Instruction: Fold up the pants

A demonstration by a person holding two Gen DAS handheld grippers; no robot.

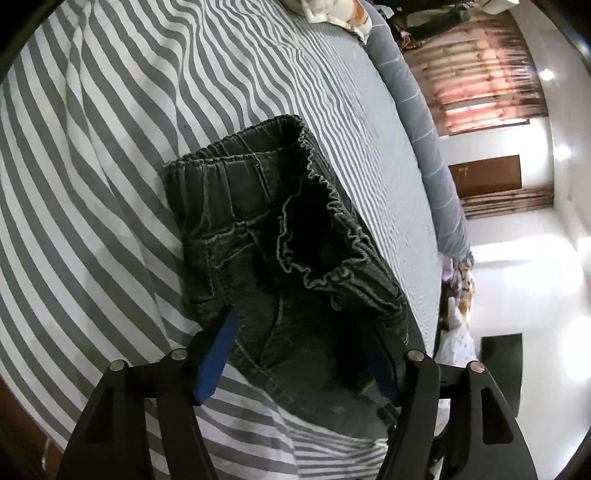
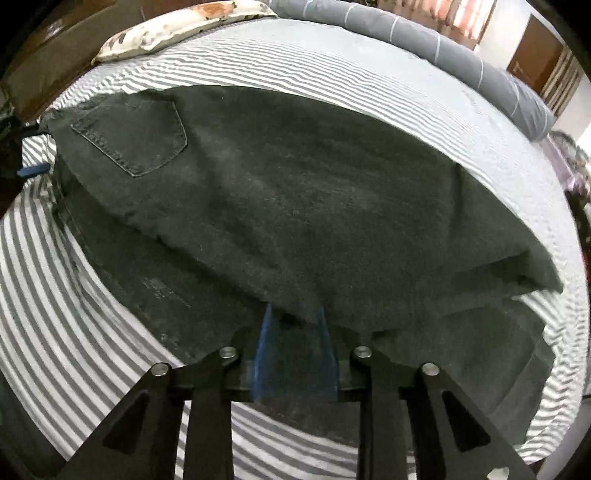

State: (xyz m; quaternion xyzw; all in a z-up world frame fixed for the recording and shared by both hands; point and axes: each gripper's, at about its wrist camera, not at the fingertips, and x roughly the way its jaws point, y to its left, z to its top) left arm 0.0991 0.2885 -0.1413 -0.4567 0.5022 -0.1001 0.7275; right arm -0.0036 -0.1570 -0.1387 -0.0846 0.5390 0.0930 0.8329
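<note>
Dark grey denim pants lie on a grey-and-white striped bed sheet. In the left wrist view the elastic waistband gapes open toward me. My left gripper is open, its blue-padded fingers straddling the waist end of the pants. In the right wrist view the pants are folded over lengthwise, back pocket on top at the left. My right gripper reaches under the folded edge of the pants, its blue fingers close together on the cloth; the tips are hidden by the fabric.
A rolled grey blanket lies along the bed's far edge, also in the right wrist view. A patterned pillow sits at the head. White floor lies beyond the bed. The left gripper shows at far left.
</note>
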